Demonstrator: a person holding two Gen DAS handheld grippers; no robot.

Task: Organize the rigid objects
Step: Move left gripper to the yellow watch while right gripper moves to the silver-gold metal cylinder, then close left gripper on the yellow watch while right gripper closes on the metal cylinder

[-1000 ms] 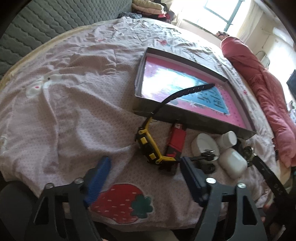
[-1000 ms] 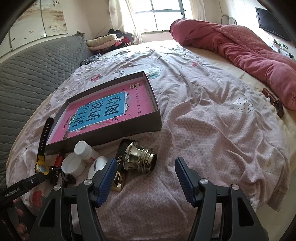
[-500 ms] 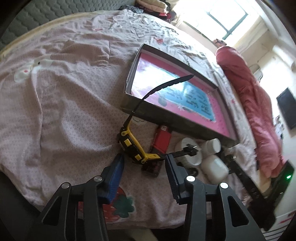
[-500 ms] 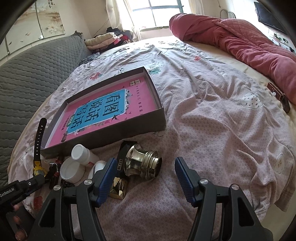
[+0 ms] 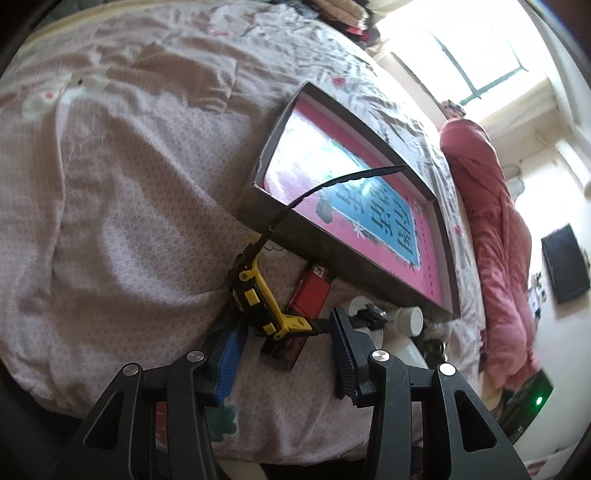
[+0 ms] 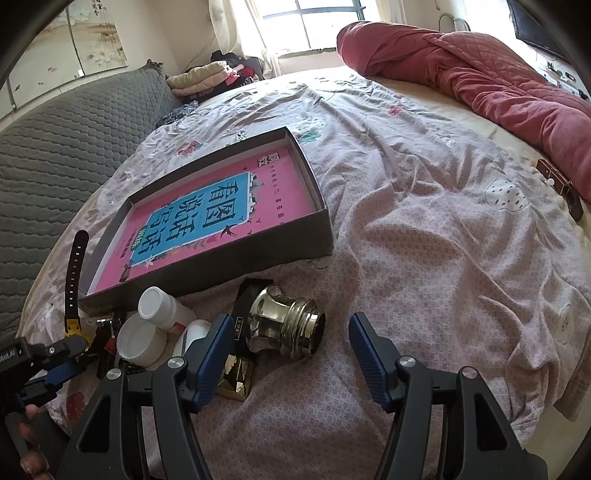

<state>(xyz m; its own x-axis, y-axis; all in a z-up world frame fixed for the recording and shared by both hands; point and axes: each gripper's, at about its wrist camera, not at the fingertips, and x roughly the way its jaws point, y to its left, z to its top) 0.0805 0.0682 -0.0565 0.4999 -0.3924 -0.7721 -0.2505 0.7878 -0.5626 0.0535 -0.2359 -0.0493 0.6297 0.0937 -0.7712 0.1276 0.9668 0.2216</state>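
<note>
Bedding: a red quilted blanket (image 6: 498, 85) is being left bunched on the pink patterned bedsheet (image 6: 424, 229).
Clothes: folded garments (image 6: 210, 75) are being kept under the window (image 6: 325, 22).

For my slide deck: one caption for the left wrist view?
Open left tongs straddling a yellow-and-black watch beside the pink-lined box.

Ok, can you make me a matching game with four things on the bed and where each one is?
Things:
1. watch
2. box
3. metal knob
4. red quilt

Places:
A. far side of the bed, by the window
B. between the left gripper's open fingers
C. in front of the right gripper, near the box's corner
D. flat on the bedsheet, pink inside

Pairs: 1-B, 2-D, 3-C, 4-A
</note>
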